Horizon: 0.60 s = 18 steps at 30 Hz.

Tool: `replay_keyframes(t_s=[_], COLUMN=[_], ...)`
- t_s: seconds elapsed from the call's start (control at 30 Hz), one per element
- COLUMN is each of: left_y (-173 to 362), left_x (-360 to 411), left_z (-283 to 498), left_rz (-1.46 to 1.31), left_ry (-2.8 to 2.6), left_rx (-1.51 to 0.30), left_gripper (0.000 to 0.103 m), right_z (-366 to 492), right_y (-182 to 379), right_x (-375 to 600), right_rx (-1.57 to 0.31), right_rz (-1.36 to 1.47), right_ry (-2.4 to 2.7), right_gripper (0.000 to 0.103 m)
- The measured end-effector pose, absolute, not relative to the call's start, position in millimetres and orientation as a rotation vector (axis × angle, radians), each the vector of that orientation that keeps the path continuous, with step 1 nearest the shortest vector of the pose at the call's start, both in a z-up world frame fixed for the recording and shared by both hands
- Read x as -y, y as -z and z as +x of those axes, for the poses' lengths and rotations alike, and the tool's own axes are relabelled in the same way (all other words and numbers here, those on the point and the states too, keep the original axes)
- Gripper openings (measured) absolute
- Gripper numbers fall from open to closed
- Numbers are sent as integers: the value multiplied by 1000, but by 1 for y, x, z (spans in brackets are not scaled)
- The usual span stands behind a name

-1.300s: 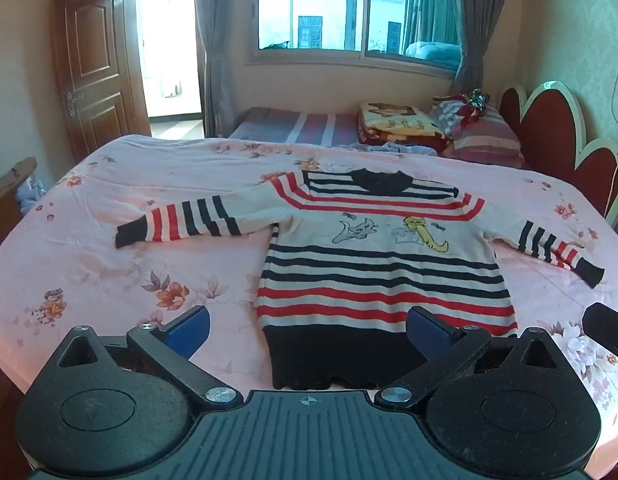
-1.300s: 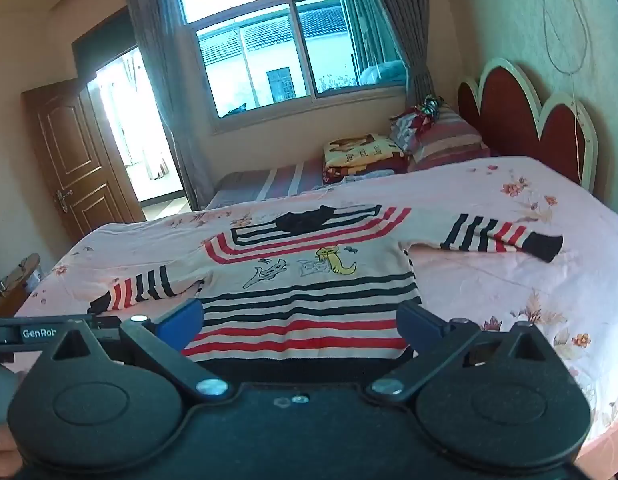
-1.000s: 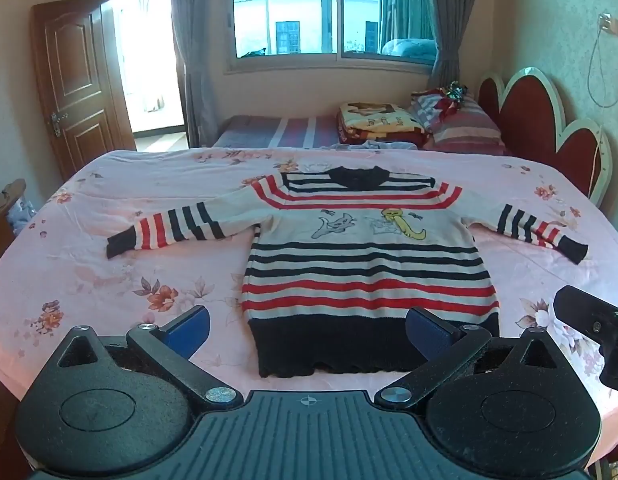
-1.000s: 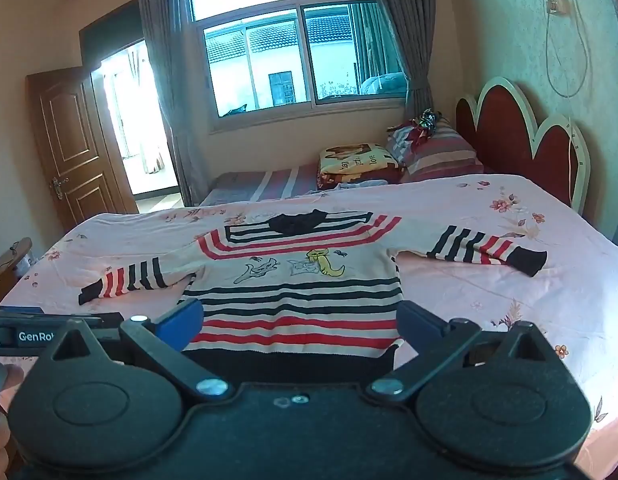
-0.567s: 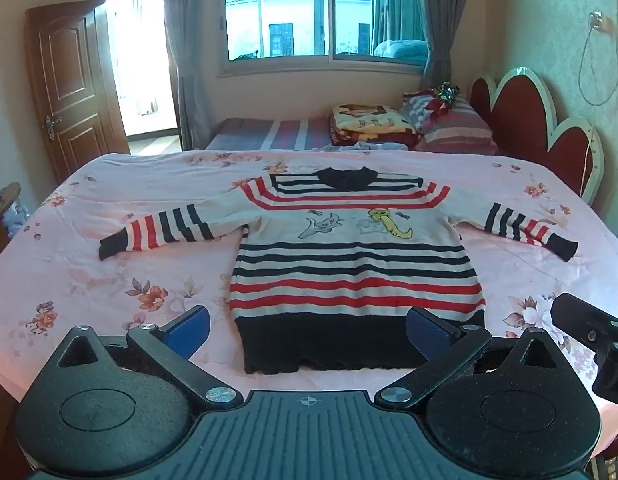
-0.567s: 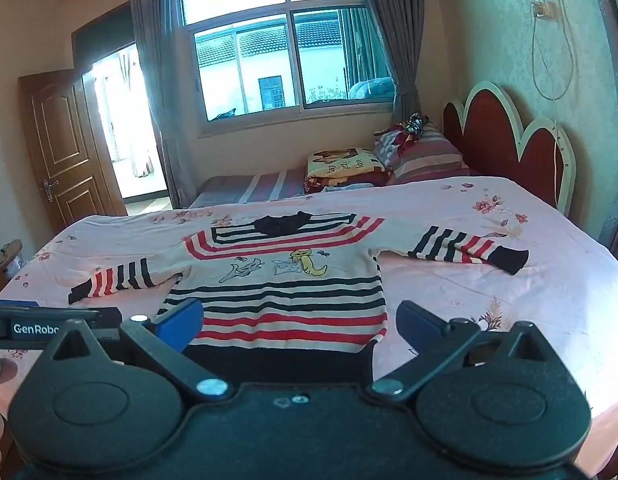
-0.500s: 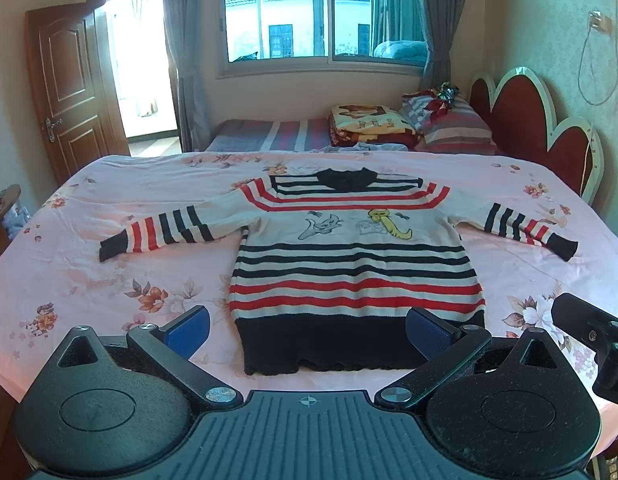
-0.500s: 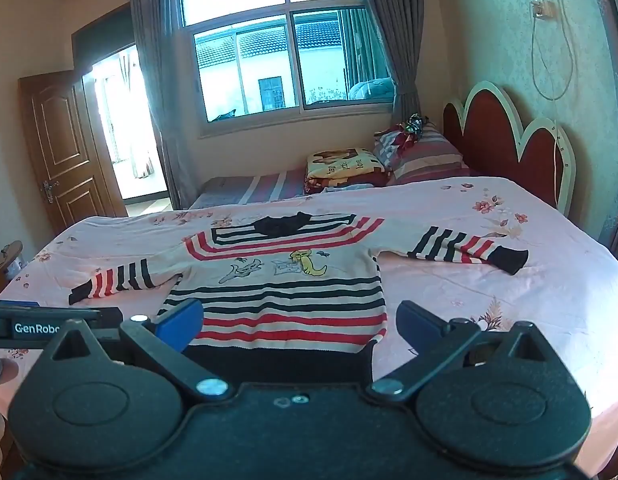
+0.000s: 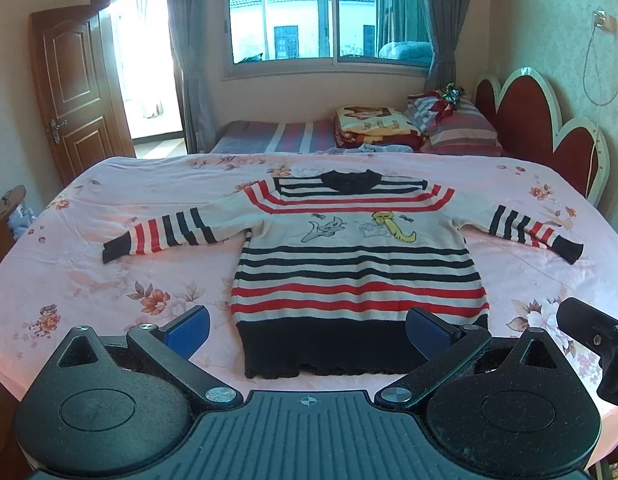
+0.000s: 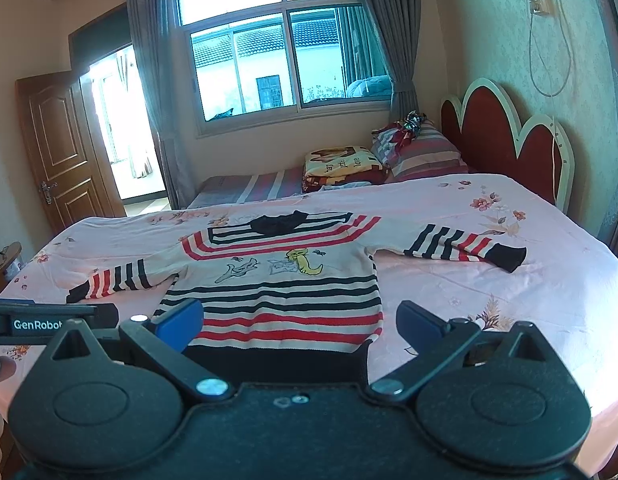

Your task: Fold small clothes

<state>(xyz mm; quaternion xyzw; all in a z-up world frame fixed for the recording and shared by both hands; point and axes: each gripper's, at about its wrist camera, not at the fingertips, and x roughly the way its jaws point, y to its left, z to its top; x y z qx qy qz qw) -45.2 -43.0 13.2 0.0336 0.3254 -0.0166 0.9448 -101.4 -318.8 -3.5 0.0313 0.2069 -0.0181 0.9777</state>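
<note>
text: "GenRobot", cut off | on: black bar [image 10: 41,322] left of the right gripper [image 10: 299,320] | blanket lettering: unreadable

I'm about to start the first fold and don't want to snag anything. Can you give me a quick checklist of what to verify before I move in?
1. Sweater lies flat, front up, on the bed: ok.
2. Both sleeves spread out to the sides, not tucked under: ok.
3. Left gripper open and empty: ok.
4. Right gripper open and empty: ok.
5. Nothing lying on the sweater: ok.
6. Hem fully smooth: cannot tell, the grippers hide part of it.
</note>
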Motion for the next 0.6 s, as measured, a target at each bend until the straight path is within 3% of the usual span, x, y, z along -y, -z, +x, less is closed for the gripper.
replay_keyframes(t_s=[0.6], left_y=[-7], left_x=[40], left_z=[-39], left_rz=[67], left_ry=[22], left_rx=[-672], left_gripper=[103], right_z=[-95], right_y=[5], right_x=[323], right_rx=[-422], right_rz=[75], right_ry=[51], right_gripper=[102])
